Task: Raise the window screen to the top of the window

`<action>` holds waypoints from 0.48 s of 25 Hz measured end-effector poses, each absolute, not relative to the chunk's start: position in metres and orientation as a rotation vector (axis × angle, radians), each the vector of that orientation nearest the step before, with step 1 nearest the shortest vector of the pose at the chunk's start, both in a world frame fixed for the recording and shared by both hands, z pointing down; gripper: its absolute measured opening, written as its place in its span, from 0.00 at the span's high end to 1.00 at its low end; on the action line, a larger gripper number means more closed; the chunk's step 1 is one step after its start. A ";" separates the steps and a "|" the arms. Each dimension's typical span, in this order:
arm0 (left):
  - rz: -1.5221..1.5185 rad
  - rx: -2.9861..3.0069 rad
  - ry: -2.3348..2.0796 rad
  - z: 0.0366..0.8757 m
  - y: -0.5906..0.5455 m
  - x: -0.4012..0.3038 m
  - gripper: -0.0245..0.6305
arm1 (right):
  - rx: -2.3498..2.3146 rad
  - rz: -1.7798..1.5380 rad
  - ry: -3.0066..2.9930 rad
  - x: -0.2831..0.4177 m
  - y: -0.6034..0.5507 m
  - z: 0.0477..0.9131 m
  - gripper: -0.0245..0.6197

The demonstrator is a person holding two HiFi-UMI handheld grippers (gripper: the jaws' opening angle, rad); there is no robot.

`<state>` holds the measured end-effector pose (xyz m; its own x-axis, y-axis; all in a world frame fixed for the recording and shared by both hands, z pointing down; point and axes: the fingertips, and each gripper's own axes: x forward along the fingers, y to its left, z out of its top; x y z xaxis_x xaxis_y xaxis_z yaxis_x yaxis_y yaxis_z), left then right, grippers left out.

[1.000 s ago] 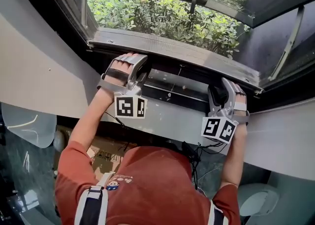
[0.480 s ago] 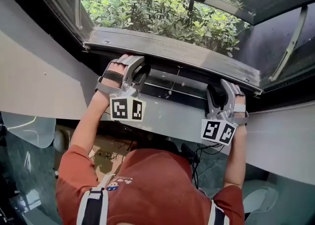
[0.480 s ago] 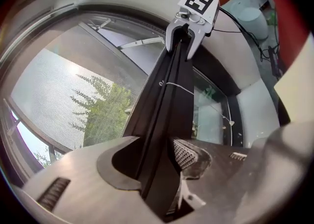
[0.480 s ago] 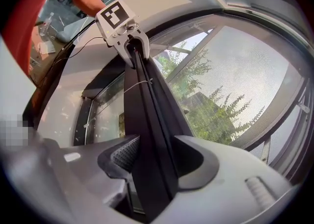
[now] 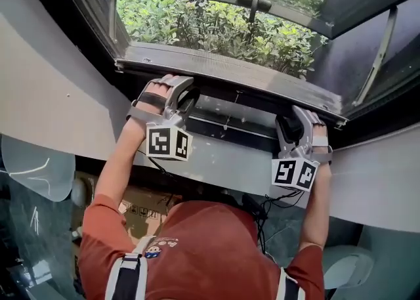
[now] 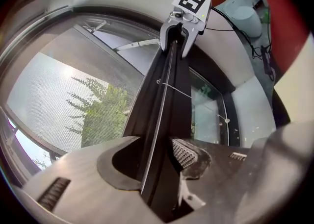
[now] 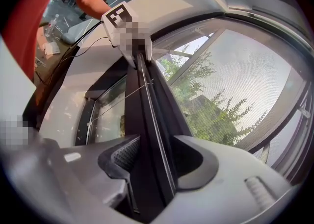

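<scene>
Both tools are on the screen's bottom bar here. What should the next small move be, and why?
Probably raise both tools together, keeping the screen bar level. The left tool and right tool each grip it, the right one's jaws have just been closing on it, and it sits low, near the sill.

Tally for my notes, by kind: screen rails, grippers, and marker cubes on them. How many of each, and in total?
Screen rail: 1
Grippers: 2, left gripper, right gripper (jaws just closed further, rail between them)
Marker cubes: 2
Total: 5
</scene>
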<state>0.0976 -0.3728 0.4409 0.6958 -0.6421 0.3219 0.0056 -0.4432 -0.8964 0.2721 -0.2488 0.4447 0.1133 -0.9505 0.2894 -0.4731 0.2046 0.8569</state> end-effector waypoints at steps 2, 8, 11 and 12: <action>-0.823 -1.902 0.487 0.438 -0.373 0.097 0.70 | 1.406 -0.622 -1.507 0.272 -0.249 0.442 0.62; -0.783 -1.872 0.513 0.425 -0.374 0.099 0.70 | 1.427 -0.667 -1.490 0.273 -0.249 0.428 0.63; -0.745 -1.861 0.535 0.411 -0.375 0.099 0.72 | 1.458 -0.709 -1.469 0.275 -0.250 0.414 0.66; -0.731 -1.856 0.544 0.406 -0.375 0.099 0.73 | 1.467 -0.727 -1.458 0.276 -0.250 0.409 0.67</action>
<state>0.0991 -0.3751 0.4062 0.7134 -0.6593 0.2374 -0.0375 -0.3742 -0.9266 0.2757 -0.2503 0.4087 0.1263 -0.9738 0.1893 -0.4340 0.1174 0.8932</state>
